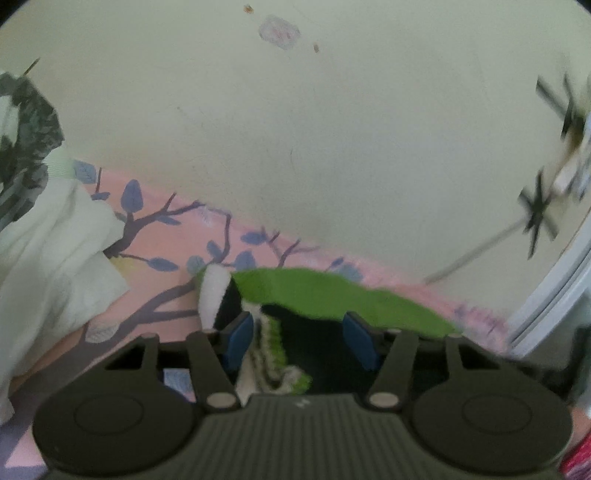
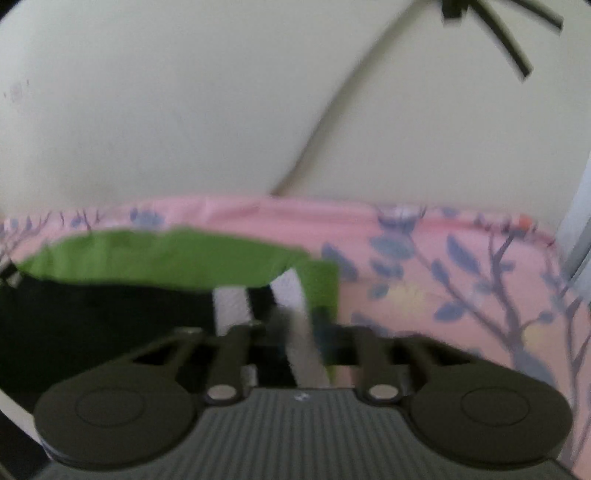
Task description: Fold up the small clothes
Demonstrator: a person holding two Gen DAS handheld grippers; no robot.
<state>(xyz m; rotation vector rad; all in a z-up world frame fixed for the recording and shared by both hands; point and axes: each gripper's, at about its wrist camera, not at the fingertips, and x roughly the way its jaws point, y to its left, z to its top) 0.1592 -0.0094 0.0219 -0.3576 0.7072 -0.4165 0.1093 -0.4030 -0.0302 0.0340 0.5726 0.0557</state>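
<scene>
A small green, black and white garment (image 1: pixel 332 299) lies on a pink bedsheet with blue branches (image 1: pixel 166 236). In the left wrist view my left gripper (image 1: pixel 301 341) is open, its blue pads (image 1: pixel 240 338) on either side of the garment's ribbed striped edge and black cloth. In the right wrist view the same garment (image 2: pixel 166 254) lies at left and centre. My right gripper (image 2: pixel 295 350) is at its white-striped, green corner. The frame is blurred and the fingertips are hidden by the cloth, so its state is unclear.
A pale cloth pile (image 1: pixel 48 251) lies at the left of the bed. A cream wall (image 1: pixel 295 129) stands behind. A ceiling fan (image 2: pixel 480 22) and a white frame (image 1: pixel 554 295) show at the right.
</scene>
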